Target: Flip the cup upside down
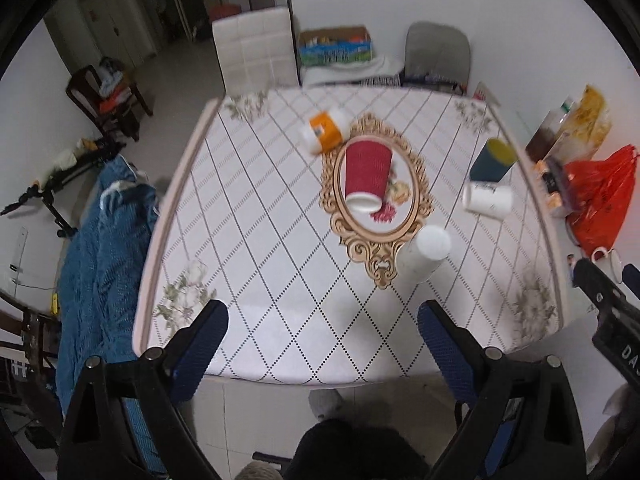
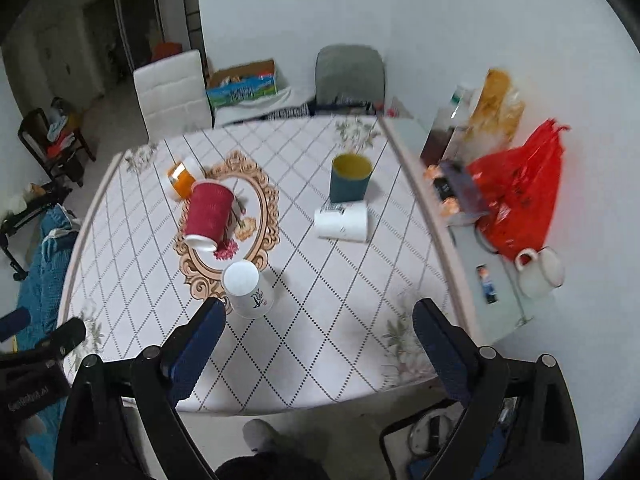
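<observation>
teal cup point(image 2: 350, 179) upright on diamond-pattern table point(image 2: 320, 320), nr white wall point(image 2: 440, 20)

Partial letters "DA" on right gripper body point(image 1: 624, 344); other prints on cups, boxes unreadable.

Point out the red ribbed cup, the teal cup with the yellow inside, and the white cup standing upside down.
red ribbed cup point(image 1: 366, 174): left wrist view, middle of its ribbed side.
teal cup point(image 2: 347, 188): right wrist view, teal outer wall below the rim.
upside-down white cup point(image 2: 241, 277): right wrist view, its flat upturned base.
</observation>
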Tool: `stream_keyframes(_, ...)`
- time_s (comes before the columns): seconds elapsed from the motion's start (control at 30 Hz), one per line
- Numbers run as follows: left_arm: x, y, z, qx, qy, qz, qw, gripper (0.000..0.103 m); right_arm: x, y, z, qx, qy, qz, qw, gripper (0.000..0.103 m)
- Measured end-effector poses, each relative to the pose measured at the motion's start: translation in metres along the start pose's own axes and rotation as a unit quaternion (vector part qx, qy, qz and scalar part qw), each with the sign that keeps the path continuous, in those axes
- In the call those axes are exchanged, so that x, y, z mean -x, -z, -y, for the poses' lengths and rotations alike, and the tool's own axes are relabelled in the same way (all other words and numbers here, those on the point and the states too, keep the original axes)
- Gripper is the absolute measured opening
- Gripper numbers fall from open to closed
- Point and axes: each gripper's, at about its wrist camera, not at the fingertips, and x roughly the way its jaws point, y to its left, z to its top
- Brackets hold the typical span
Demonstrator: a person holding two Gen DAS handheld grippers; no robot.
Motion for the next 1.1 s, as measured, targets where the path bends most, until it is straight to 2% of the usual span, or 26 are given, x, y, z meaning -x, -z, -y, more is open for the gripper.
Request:
stream_keyframes(0.27, 0.088, 0.019, 0.002, 0.013, -0.016, 0.07, 0.9973, 0.097, 0.101, 0.014, 0.012, 0.015, -0.021, 0.055, 0.998, 0.097)
stream_keyframes(0.53, 0.149, 0.046, 0.008, 0.026, -0.019, 0.104, 0.9941, 0.097, 0.177, 0.03, 0.031, 0.024, -0.035, 0.092, 0.995, 0.097)
stream_keyframes(0.77, 0.184, 0.062, 0.019, 0.029, -0.015, 0.122, 0.9919, 0.097, 0.22, 0.038, 0.043, 0.036, -0.042, 0.117, 0.992, 0.098)
stream_keyframes(1.1, 0.203, 0.071, 0.034, 0.027, -0.018, 0.137, 0.99, 0.097, 0.234, 0.043, 0.061, 0.04, -0.046, 0.118, 0.991, 0.1)
